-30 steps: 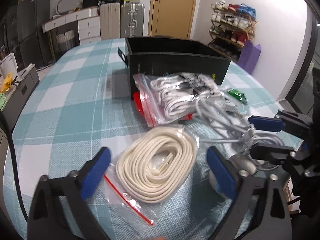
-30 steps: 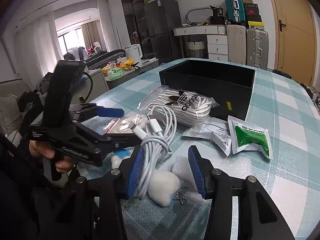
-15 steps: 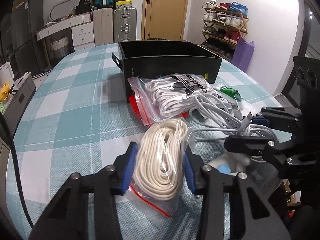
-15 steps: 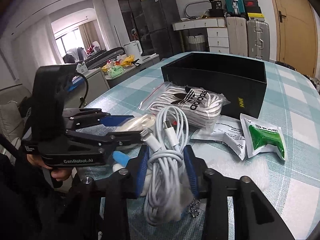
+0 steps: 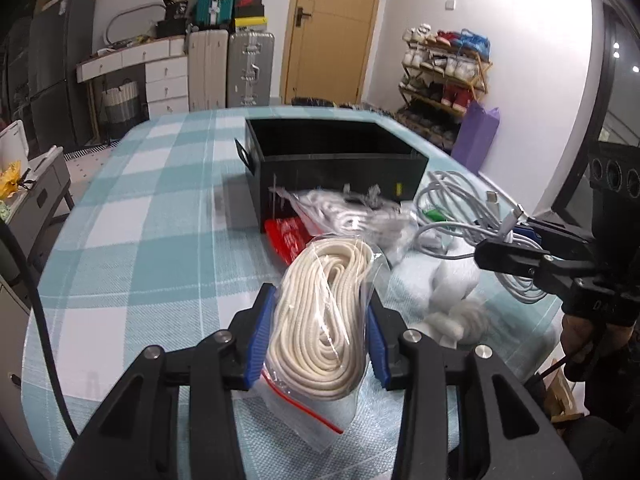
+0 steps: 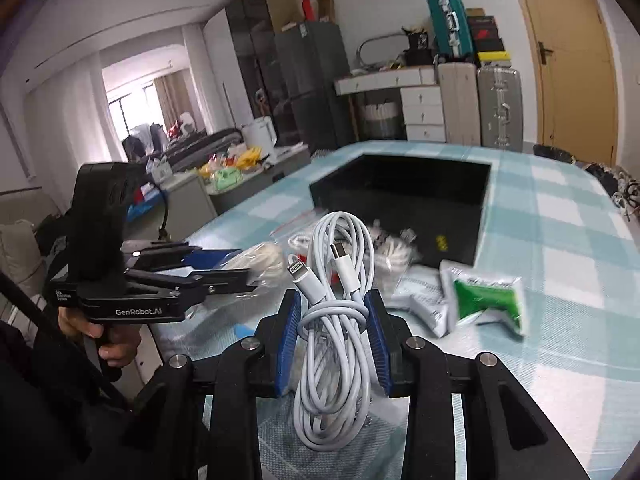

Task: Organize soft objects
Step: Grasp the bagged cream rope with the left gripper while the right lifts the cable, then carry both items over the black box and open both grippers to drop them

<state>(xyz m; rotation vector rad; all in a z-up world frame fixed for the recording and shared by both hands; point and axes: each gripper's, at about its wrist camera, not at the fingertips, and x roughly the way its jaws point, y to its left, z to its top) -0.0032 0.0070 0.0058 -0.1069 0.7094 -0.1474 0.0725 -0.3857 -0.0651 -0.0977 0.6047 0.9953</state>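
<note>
My left gripper is shut on a clear zip bag of cream rope and holds it above the checked tablecloth. My right gripper is shut on a coiled white charging cable and holds it lifted; it also shows at the right of the left wrist view. A black open box stands ahead in the middle of the table, also in the right wrist view. A bag of white laces lies in front of the box.
A red packet and a white plush item lie near the box. A green sachet and a white sachet lie to the right. Suitcases, drawers and a shoe rack stand beyond the table.
Both grippers closed on their items, the left on the rope bag and the right on the cable, and lifted them off the table toward the black box.
</note>
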